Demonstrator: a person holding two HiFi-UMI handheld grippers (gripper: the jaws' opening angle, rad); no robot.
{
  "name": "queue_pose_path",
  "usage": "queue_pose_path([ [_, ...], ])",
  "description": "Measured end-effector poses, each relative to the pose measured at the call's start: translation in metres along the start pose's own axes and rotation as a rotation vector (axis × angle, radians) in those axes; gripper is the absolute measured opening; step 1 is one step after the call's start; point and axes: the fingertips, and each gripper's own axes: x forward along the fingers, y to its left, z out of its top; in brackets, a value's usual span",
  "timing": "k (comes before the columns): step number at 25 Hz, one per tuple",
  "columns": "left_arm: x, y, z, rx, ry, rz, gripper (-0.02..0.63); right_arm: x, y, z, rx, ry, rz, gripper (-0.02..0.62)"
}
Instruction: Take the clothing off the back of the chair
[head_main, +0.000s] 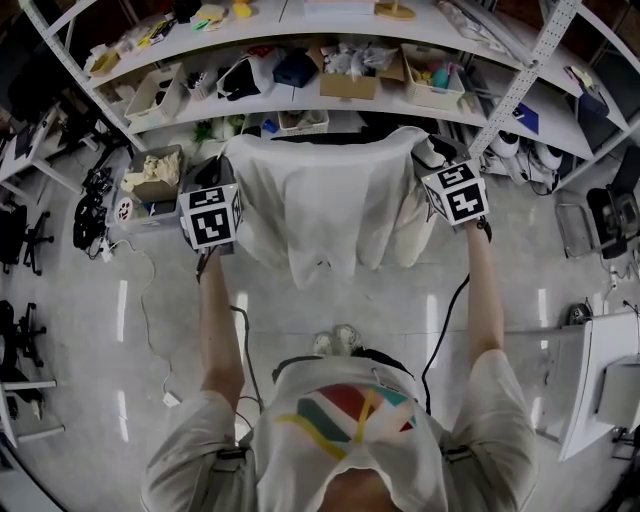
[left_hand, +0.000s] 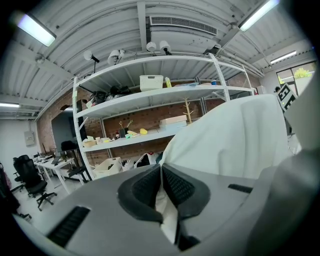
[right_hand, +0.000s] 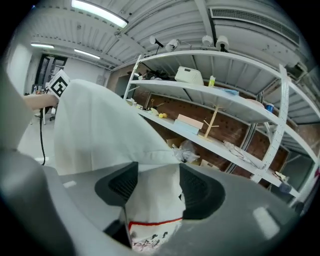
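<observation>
Found both arms stretched forward and level with each other, left arm (head_main: 220, 330) and right arm (head_main: 487, 300), one at each upper corner of the shirt (head_main: 325, 200). Confirmed left gripper (left_hand: 161, 187) with jaws closed tight, a fold of white cloth pinched between the pads. Confirmed right gripper (right_hand: 155, 185) with jaws standing wide, cloth bunched in the gap but pads not clamped on it. Recorded the shirt as plain white, spread broad across the top and hanging in loose folds toward the floor (head_main: 400, 300), draped over the chair back, which it covers almost wholly. Noted a thin red line and small dark print on the cloth in the right gripper view. Logged shelves (head_main: 400, 45) behind, carrying a white bin (head_main: 155, 95), a cardboard box (head_main: 348, 85) of crumpled wrapping, a second box (head_main: 432, 88) with a teal item, and a small white basket (head_main: 302, 122). Could not make out further contents.
</observation>
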Motion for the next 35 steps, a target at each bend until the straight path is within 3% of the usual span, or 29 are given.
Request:
queue_pose_path([
  [2, 0.001, 0.000, 0.000, 0.002, -0.002, 0.002, 0.020, -0.002, -0.007, -0.003, 0.025, 0.007, -0.021, 0.310],
  [3, 0.001, 0.000, 0.000, 0.004, -0.003, 0.002, 0.020, 0.000, -0.008, -0.006, 0.053, 0.006, -0.001, 0.311],
  [5, 0.003, 0.001, -0.001, 0.001, -0.003, 0.004, 0.018, 0.005, -0.002, -0.008, 0.149, -0.006, 0.110, 0.297],
  [7, 0.004, 0.002, -0.002, -0.006, -0.001, 0.006, 0.018, 0.007, 0.008, -0.009, 0.252, -0.025, 0.246, 0.226],
  [9, 0.004, 0.001, -0.002, -0.008, 0.003, 0.009, 0.018, 0.004, 0.016, -0.010, 0.291, -0.041, 0.294, 0.095],
  [10, 0.004, 0.001, -0.002, -0.009, 0.003, 0.010, 0.018, 0.003, 0.018, -0.010, 0.283, -0.048, 0.276, 0.027],
  [11, 0.004, 0.001, -0.001, -0.010, 0.002, 0.010, 0.018, 0.002, 0.018, -0.010, 0.272, -0.055, 0.247, 0.017],
  [17, 0.003, 0.003, -0.001, -0.013, -0.013, 0.016, 0.018, -0.002, 0.011, -0.012, 0.276, -0.056, 0.089, 0.012],
  [25, -0.003, 0.008, 0.002, -0.031, -0.038, 0.039, 0.018, -0.011, 0.003, -0.013, 0.238, -0.025, -0.045, 0.011],
  [35, -0.036, 0.035, 0.048, -0.043, -0.184, 0.103, 0.015, -0.054, -0.025, 0.025, 0.191, -0.124, -0.215, 0.009],
])
